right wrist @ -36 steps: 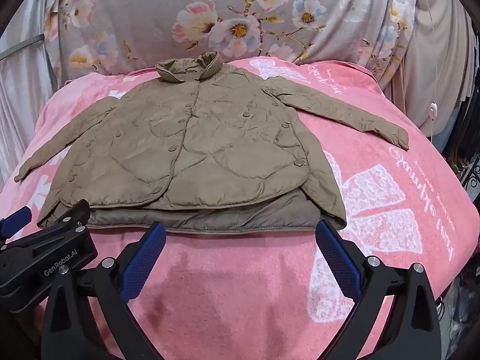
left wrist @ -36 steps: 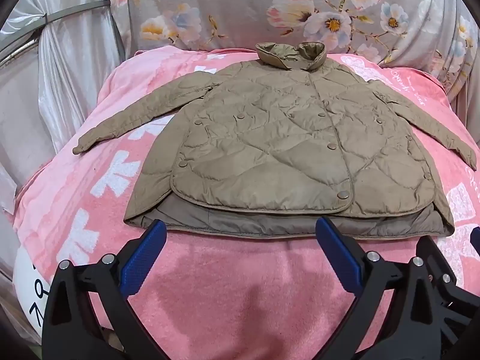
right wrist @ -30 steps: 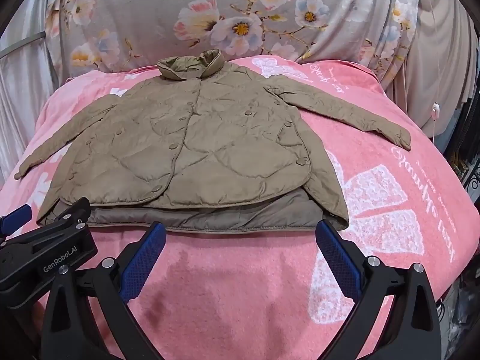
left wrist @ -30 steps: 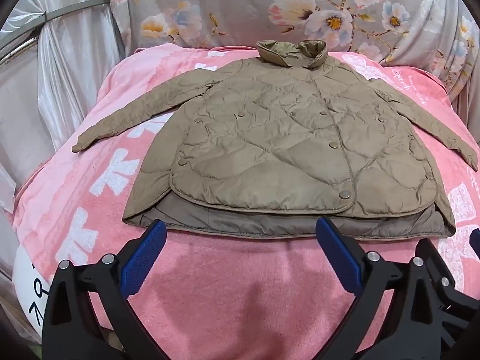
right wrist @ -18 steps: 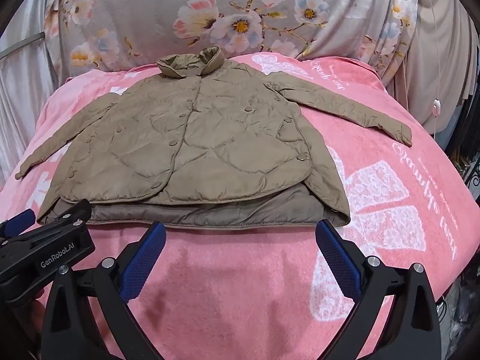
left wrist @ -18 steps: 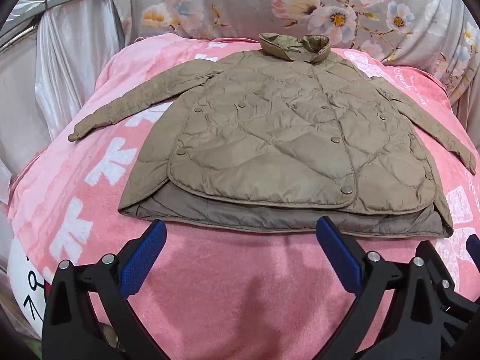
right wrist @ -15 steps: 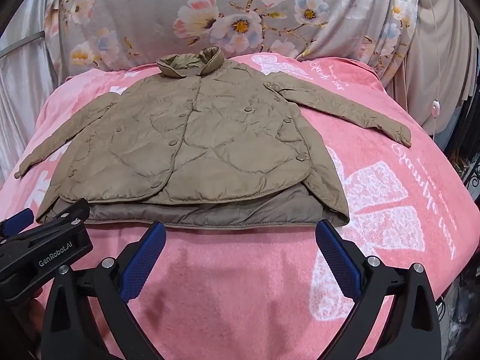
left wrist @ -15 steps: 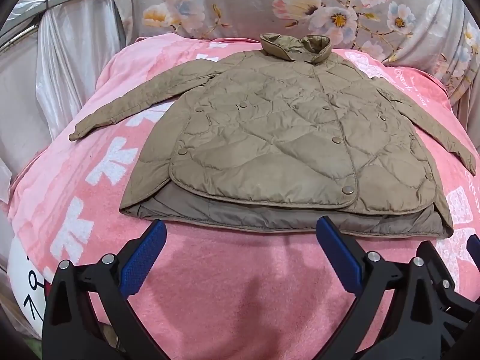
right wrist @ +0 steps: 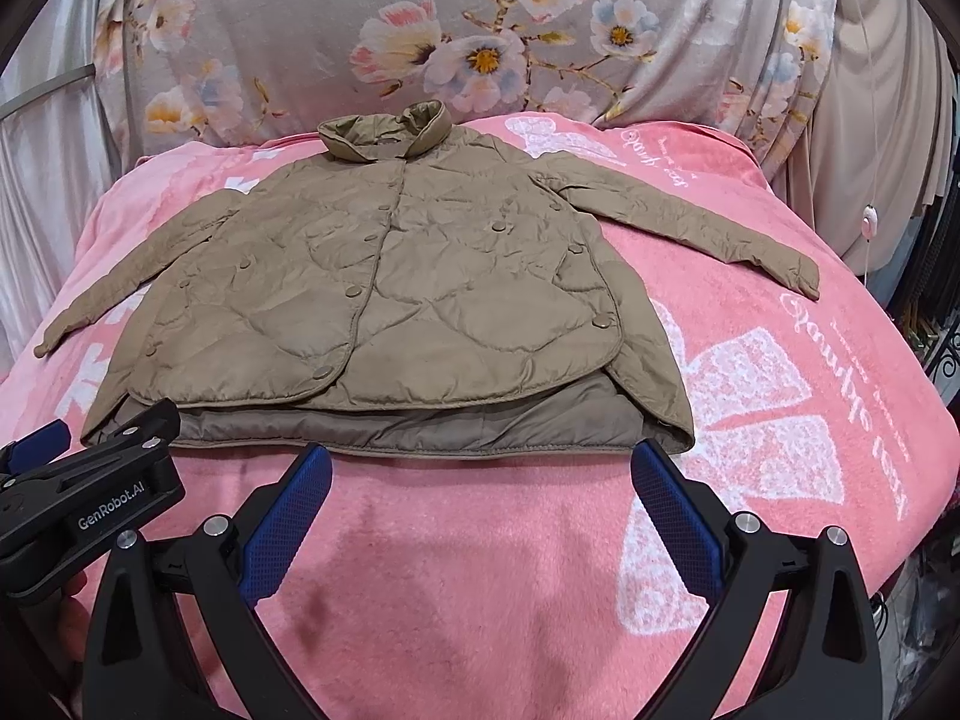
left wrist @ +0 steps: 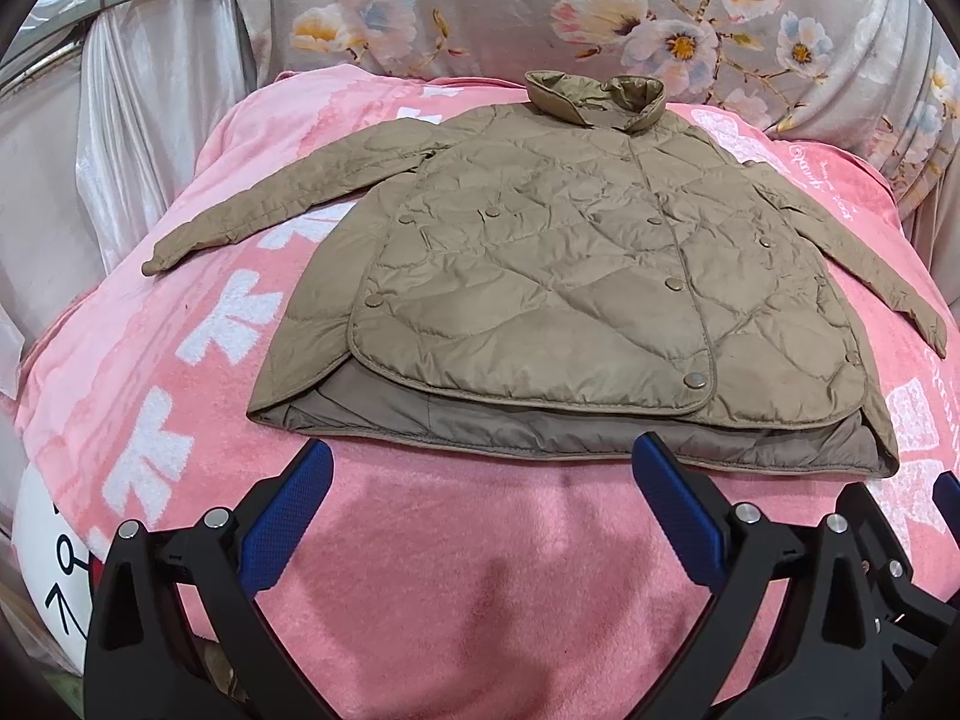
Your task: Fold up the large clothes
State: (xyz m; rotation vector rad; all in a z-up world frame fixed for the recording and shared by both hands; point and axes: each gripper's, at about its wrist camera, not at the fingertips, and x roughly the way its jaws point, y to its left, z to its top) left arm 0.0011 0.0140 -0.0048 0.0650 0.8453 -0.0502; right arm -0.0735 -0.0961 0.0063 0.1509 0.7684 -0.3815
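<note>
Tan and puffy, the jacket (left wrist: 576, 276) lay flat on the pink blanket (left wrist: 480, 570) that covered the bed. Its collar (left wrist: 594, 97) pointed away, toward the flowered cloth (left wrist: 600, 12) at the back. Its bottom hem (left wrist: 540, 438) ran from side to side, just in front of both grippers. So the long way of the jacket went straight away from them.

Both of the 2 sleeves were spread out wide. The left sleeve (left wrist: 270, 204) reached toward the silver curtain (left wrist: 120, 138). The right sleeve (right wrist: 702, 234) reached toward the far right side of the bed.

The left gripper (left wrist: 480, 516) hung over the bare blanket, close to the hem but not touching it. Its blue fingers (left wrist: 288, 516) were wide apart and held nothing. The right gripper (right wrist: 480, 516) was the same, spread apart and empty, just before the hem. In its view, the left gripper sat beside it on the left.

The left gripper looked nearer to the left sleeve, and the right gripper nearer to the right sleeve. I think each sleeve should be folded in first by the gripper on its own side.

Lots of pink blanket showed around the jacket, so there was room to move. The blanket dropped off at the right edge, so care would be needed there.
</note>
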